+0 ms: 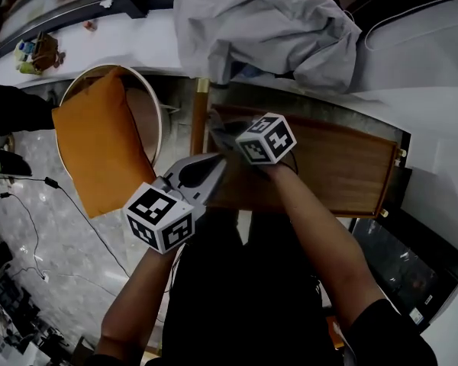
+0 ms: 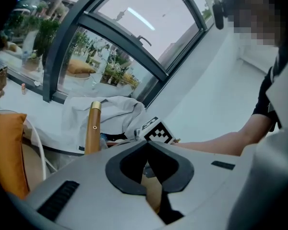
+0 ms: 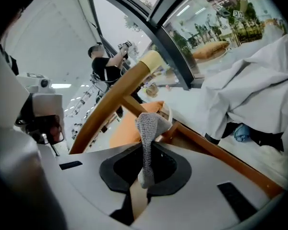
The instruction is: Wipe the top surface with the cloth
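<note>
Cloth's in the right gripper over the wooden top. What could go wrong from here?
The right gripper pinches only a thin fold of the cloth; pressing down might pull it free.
The grey jacket drapes over the ledge just beyond the wooden top; a long stroke could snag it.
The left gripper, shut and empty, sits close by and may get bumped.

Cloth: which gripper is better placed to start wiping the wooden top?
Right. The right gripper is shut on the grey cloth, over the wooden top; the left gripper is shut on nothing.
</note>
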Available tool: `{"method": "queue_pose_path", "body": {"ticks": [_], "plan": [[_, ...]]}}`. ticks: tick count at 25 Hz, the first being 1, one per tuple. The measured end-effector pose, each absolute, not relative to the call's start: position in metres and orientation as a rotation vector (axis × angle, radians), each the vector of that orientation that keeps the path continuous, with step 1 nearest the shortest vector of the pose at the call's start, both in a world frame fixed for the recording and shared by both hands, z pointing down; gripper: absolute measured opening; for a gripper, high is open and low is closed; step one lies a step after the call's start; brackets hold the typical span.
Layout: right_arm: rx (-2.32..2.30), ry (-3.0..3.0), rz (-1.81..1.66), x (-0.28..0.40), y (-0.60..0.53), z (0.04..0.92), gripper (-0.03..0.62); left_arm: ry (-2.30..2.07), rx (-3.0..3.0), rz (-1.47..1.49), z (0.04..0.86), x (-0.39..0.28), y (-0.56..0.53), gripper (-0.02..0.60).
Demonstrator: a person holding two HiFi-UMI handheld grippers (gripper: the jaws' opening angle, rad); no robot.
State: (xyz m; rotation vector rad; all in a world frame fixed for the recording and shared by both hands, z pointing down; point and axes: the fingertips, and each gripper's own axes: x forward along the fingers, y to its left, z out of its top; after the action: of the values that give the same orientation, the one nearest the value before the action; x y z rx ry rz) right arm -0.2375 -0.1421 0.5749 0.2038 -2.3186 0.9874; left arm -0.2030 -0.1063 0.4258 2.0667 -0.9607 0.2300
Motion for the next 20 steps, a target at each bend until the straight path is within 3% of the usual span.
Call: {"method": "queue_pose_path", "body": {"ticks": [20], "plan": [[0.553, -2.113, 0.847, -0.176, -0.167, 0.610, 0.034, -1.118, 1.955, 0.359, 0.457, -0.177, -0.128, 0.012]]}}
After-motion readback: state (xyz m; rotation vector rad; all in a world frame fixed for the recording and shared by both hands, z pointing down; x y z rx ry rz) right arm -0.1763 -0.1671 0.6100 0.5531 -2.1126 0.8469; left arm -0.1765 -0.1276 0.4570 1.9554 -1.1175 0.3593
